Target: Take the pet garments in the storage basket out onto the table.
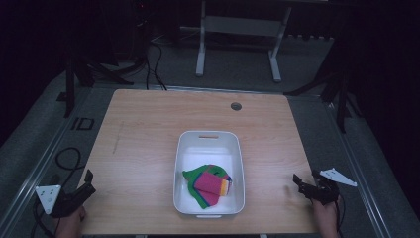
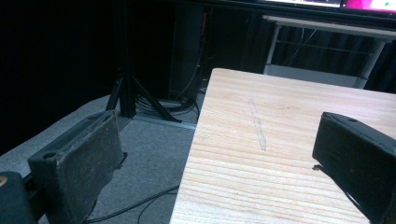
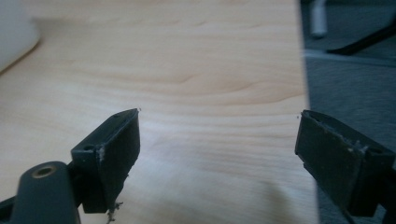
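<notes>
Overhead camera: wooden table [image 1: 148, 144] carrying a white bin [image 1: 209, 141] set slightly toward its near edge. Inside the bin, at the near end, lies a folded cloth [image 1: 208, 184] in green, pink and yellow. The left gripper [image 1: 88, 182] sits at the near left corner of the table, the right gripper [image 1: 298, 182] at the near right edge; both are well apart from the bin and hold nothing.

Left gripper view: two black jaws spread wide, with bare tabletop [image 2: 280, 140] and the grey floor [image 2: 140, 149] between them; the table's left edge runs up between the jaws.

Right gripper view: jaws likewise wide apart over bare wood [image 3: 187, 93], nothing between them. A corner of the white bin [image 3: 14, 37] appears at the upper left, the table's right edge beside the far jaw.
</notes>
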### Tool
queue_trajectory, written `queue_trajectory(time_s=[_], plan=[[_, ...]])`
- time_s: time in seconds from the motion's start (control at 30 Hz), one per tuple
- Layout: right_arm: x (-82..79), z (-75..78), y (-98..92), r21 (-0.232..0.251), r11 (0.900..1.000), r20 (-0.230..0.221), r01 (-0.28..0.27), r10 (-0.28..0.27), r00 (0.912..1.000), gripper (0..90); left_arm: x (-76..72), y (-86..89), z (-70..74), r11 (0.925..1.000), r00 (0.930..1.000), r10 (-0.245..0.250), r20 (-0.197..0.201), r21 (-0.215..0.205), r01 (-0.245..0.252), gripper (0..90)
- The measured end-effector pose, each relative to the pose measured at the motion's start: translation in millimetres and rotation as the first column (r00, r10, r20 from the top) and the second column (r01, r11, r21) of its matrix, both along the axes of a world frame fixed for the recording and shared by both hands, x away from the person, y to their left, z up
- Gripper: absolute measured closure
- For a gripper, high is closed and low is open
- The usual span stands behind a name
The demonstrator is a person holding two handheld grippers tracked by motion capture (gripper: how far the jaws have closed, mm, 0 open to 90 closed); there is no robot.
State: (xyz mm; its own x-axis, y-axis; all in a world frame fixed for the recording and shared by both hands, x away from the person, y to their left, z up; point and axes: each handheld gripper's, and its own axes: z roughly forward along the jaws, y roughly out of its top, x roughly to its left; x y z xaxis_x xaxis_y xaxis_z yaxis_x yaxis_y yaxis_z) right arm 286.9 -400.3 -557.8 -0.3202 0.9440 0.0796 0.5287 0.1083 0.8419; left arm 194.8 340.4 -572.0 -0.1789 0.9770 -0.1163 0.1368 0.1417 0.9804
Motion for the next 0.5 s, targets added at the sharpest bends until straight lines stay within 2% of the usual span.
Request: queue_trajectory(time_s=[0.07,0.13,0.2,0.27,0.37,0.5], plan=[[1.6,-0.4,-0.7,0.000,0.999,-0.035,-0.038,0.038,0.9987,13.9,-0.1,0.1,-0.1,1.0000,1.0000,-0.001,0.002,-0.001,0.001,1.8],[2.0,-0.7,-1.1,-0.024,0.996,-0.071,-0.080,0.078,0.9944,13.8,-0.5,0.1,-0.2,1.0000,1.0000,-0.002,0.004,0.001,0.002,1.8],[2.3,-1.6,-2.9,-0.042,0.991,-0.113,-0.128,0.122,0.9861,13.8,-0.5,0.2,-0.1,1.0000,1.0000,-0.003,0.004,0.000,0.003,1.8],[1.8,-2.1,-5.6,-0.031,0.982,-0.146,-0.186,0.180,0.9728,13.8,-0.5,0.2,-0.1,1.0000,1.0000,-0.003,0.004,-0.001,0.003,1.8],[0.0,-1.0,-5.6,-0.026,0.964,-0.163,-0.266,0.258,0.9522,13.7,-0.4,-0.1,-0.1,1.0000,1.0000,-0.007,0.001,0.005,0.007,1.8],[-1.1,1.2,0.3,-0.036,0.929,-0.180,-0.368,0.356,0.9171,13.8,-0.1,-0.6,0.0,0.9999,1.0000,-0.008,0.001,0.009,0.008,1.8]])
